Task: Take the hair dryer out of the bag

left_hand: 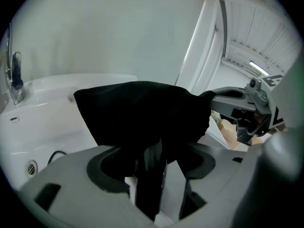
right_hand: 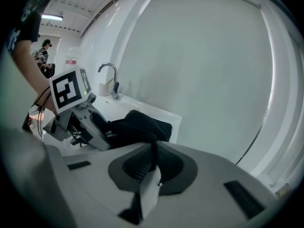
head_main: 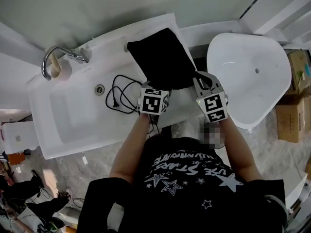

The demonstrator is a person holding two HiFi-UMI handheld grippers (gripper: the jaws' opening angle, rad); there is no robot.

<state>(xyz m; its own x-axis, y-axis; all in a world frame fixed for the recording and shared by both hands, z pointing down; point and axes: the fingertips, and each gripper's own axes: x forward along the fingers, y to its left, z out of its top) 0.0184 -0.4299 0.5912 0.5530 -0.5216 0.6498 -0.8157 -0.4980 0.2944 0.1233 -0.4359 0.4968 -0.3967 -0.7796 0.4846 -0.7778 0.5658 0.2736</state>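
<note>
Black soft cloth bag [head_main: 163,57] on white sink ledge [head_main: 109,45], near edge pinched by right gripper [right_hand: 153,161], jaws closed on cloth, probably to anchor mouth, left gripper [left_hand: 151,172] jaws apart around a fold, not pressing; hair dryer unseen, presumably inside, thin black cord [head_main: 119,95] trailing into basin [head_main: 68,113].

My left tongs [head_main: 146,85] and right tongs [head_main: 200,76] are grey, each topped by a white cube [head_main: 154,101] of black square markers. I wear a black short-sleeved T-shirt [head_main: 194,183] with white stars and lettering.
</note>
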